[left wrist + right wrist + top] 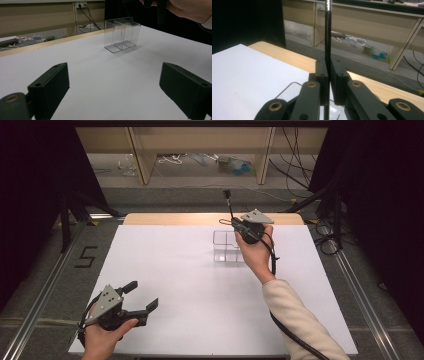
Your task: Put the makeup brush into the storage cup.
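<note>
1. Over the far middle of the white table (165,285), the right gripper (239,226) is held up, jaws pressed together on a thin black pen (327,37). Pen stands nearly upright, top end w/ a silver band above the jaws, lower end running down between them.
2. Right under/just beside that hand sits the clear holder (121,33), an upright see-through box w/ a divider making two compartments; both look empty, though its walls are hard to read.
3. Left gripper (142,297) rests at the near-left corner of the table, jaws spread wide, nothing between them, well apart from the holder.
4. Step in hand, prob.: pen is gripped & carried, poised over the holder, not yet in it.
5. Next move calls for: line the pen's lower tip over one compartment, keep it near vertical, lower it inside the walls, then let go.
6. Risk: the holder looks light, so a bump on its rim could tip or slide it; left gripper could steady it if needed.
</note>
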`<state>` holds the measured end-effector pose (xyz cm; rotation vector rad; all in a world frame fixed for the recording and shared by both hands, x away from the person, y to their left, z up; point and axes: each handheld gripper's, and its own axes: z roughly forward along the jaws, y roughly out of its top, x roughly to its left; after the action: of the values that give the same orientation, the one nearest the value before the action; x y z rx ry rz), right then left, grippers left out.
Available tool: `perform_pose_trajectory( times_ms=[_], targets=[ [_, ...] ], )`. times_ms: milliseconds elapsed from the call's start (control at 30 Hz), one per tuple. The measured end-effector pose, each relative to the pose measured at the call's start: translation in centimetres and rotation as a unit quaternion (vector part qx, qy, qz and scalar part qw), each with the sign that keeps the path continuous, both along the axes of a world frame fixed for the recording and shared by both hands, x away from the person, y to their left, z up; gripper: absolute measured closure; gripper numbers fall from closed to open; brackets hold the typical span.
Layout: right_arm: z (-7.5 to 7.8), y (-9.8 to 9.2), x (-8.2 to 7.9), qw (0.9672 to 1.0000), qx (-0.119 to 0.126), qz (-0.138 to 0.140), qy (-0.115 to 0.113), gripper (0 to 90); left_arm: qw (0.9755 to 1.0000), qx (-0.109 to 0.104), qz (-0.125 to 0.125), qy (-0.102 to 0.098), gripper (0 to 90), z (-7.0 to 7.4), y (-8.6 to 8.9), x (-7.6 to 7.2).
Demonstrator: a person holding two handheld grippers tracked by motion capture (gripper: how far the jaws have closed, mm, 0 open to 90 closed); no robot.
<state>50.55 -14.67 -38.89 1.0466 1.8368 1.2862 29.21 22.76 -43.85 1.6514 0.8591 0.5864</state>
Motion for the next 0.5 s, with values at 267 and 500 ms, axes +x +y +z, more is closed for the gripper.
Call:
perform_pose_trajectory(
  times_ms=[267,500],
  targets=[
    [-0.06,0.08,-0.03,1.0,0.001,0.002,0.006,85.6,1.0,0.0,-0.001,0.0,8.9,-0.01,-0.01,0.0],
    [-0.27,0.02,0.1,1.0,-0.003,0.0,0.0,85.6,1.0,0.0,-0.001,0.0,8.9,-0.01,-0.03,-0.01]
  ],
)
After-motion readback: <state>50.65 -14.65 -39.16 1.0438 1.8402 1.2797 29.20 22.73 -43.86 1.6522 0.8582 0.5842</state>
